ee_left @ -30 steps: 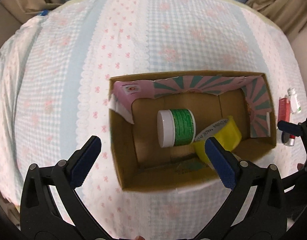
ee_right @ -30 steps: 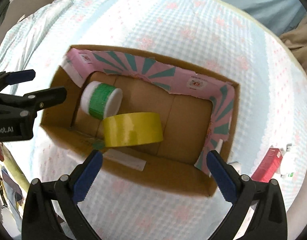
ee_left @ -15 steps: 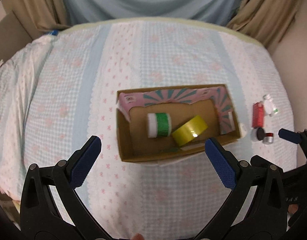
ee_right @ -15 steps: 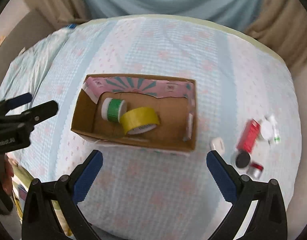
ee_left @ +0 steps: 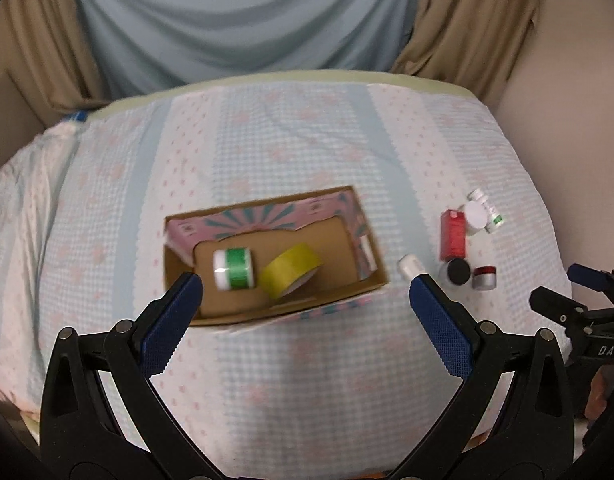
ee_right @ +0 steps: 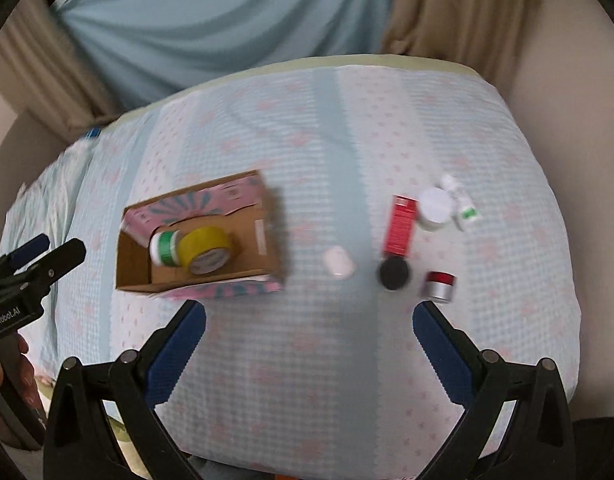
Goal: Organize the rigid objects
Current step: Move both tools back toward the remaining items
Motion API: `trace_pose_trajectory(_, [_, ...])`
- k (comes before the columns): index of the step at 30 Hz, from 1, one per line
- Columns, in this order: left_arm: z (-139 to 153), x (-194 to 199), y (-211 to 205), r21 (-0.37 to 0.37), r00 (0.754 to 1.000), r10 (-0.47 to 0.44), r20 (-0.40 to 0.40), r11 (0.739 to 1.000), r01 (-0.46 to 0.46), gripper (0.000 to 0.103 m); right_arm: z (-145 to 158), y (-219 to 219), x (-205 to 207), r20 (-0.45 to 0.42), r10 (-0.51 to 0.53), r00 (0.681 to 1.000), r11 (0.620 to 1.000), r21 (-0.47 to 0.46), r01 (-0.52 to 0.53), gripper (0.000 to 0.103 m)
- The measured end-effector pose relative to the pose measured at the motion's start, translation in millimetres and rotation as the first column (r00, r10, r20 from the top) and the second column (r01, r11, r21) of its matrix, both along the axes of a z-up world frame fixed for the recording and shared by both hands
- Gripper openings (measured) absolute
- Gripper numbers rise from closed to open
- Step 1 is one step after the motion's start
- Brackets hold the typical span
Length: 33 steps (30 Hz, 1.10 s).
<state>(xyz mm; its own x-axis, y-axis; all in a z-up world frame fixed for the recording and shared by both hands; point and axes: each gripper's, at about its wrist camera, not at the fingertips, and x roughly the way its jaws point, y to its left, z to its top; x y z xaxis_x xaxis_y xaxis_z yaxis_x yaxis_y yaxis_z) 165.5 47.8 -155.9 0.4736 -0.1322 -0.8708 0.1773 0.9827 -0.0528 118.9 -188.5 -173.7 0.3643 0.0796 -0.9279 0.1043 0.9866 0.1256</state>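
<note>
- Two black two-finger grippers with blue pads hang above the near edge of the table: the left gripper (ee_left: 305,304) and the right gripper (ee_right: 309,332) each have their jaws spread wide and hold nothing.
- Just beyond them lies the checked pale-blue tablecloth with pink flowers (ee_right: 315,360).
- Farther on stands the open cardboard box with a pink and teal printed lining (ee_left: 371,252); inside it lie a white jar with a green label (ee_left: 234,269) and a yellow roll of tape (ee_left: 291,270), touching each other.
- To its right, outside it, sit a small white capsule-shaped object (ee_right: 338,263), a black round lid (ee_right: 394,274), a small silver pot with a red top (ee_right: 440,287), a red carton (ee_right: 401,225), a white round jar (ee_right: 435,209) and a white bottle with a green mark (ee_right: 463,204).
- Motion blur smears labels; the bottle is partly hidden by the jar.
</note>
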Motion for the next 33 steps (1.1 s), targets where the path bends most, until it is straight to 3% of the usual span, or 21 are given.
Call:
trace_pose_trajectory(7, [-2, 0, -91, -0.013, 1.000, 0.004, -0.022, 1.000, -0.004, 0.103, -6, -94, -13, 0.016, -0.058, 0.998, 0.998, 0.027, 0.058, 0.103])
trace_pose_trajectory(14, [-32, 20, -186, -0.019, 0.996, -0.048, -0.071, 0.999, 0.047, 0.103, -43, -167, -9, -0.029, -0.040, 0.999, 0.997, 0.068, 0.042, 0.103])
trace_pose_trajectory(21, [-91, 57, -259, 0.017, 0.979, -0.120, -0.163, 0.992, 0.124, 0.103, -100, -202, 1, -0.097, -0.068, 0.993, 0.986, 0.144, 0.081, 0.103])
trace_pose_trajectory(28, [-159, 92, -305, 0.043, 0.947, -0.190, -0.259, 0.977, 0.208, 0.103, -166, -219, 19, -0.155, -0.142, 0.978, 0.960, 0.219, 0.174, 0.099])
trace_pose_trajectory(33, [-211, 113, -326, 0.076, 0.918, -0.208, -0.338, 0.966, 0.247, 0.103, -205, -216, 26, -0.203, -0.175, 0.963, 0.951, 0.219, 0.219, 0.099])
